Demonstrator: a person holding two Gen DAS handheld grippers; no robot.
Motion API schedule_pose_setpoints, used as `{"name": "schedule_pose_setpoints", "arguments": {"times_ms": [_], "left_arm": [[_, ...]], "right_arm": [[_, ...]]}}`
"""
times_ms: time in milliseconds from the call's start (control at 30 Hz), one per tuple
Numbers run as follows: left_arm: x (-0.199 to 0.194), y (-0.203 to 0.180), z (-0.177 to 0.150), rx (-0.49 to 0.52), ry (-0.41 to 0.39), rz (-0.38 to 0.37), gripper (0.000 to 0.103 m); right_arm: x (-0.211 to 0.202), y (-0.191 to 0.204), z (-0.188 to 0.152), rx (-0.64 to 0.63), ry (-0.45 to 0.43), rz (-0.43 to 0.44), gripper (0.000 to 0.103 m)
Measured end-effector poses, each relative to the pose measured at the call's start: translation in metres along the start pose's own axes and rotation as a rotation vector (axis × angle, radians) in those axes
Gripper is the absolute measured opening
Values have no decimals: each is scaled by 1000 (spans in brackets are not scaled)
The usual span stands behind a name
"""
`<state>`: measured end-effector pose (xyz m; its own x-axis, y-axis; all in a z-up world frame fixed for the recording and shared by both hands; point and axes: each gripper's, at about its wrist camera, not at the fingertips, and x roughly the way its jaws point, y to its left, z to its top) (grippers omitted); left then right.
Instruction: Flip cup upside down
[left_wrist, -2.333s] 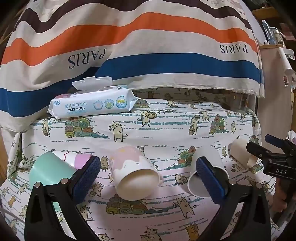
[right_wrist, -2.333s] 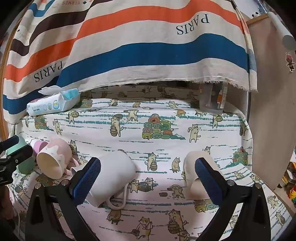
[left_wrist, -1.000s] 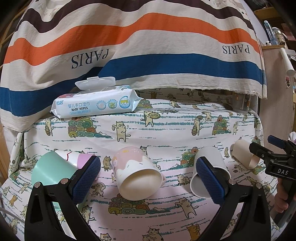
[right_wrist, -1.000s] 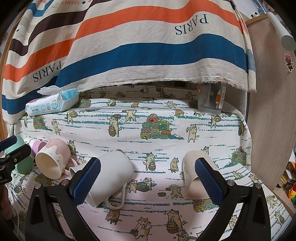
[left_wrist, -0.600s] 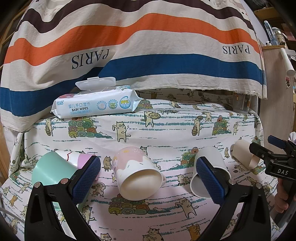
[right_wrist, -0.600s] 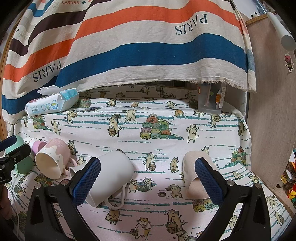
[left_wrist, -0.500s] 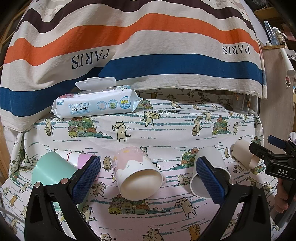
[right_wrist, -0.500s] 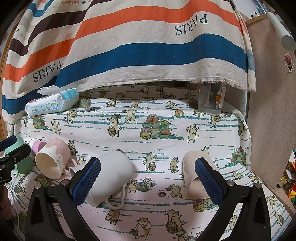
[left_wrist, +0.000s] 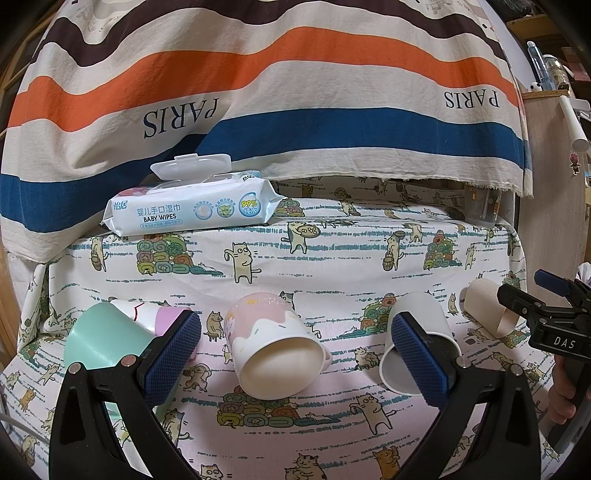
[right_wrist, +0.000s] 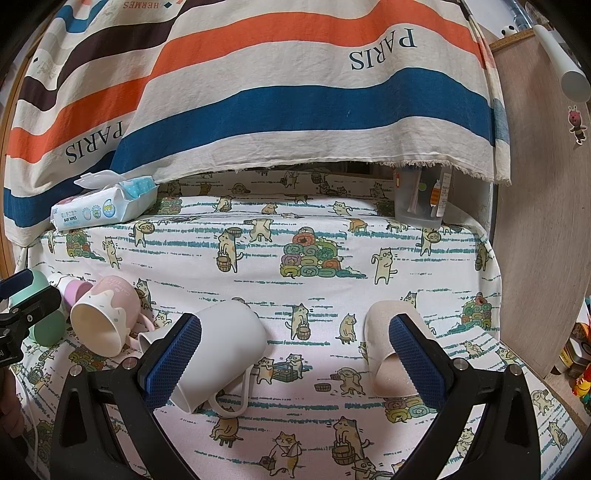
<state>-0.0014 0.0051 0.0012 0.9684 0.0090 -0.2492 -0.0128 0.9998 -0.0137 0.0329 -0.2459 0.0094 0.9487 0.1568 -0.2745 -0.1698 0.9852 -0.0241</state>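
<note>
Both grippers hover over the cat-print tablecloth (right_wrist: 332, 229), jaws wide apart, nothing held. Left gripper (left_wrist: 295, 354) frames the pink-and-white mug (left_wrist: 273, 347), which lies on its side, mouth toward camera. Green cup (left_wrist: 99, 339) lies at left, white mug (left_wrist: 417, 332) on its side at right. Right gripper (right_wrist: 295, 354) sits between that white mug (right_wrist: 221, 350) and a beige cup (right_wrist: 388, 350), also tipped over. Baby wipes pack (left_wrist: 192, 210) at the back, well apart from the cups
</note>
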Motion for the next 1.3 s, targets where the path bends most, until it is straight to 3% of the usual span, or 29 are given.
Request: {"name": "schedule_pose_setpoints", "arguments": {"times_ms": [1300], "left_arm": [[1,3,2,-4,4,1,102]], "right_arm": [[0,-3,0,-7,-17,-5,103]]}}
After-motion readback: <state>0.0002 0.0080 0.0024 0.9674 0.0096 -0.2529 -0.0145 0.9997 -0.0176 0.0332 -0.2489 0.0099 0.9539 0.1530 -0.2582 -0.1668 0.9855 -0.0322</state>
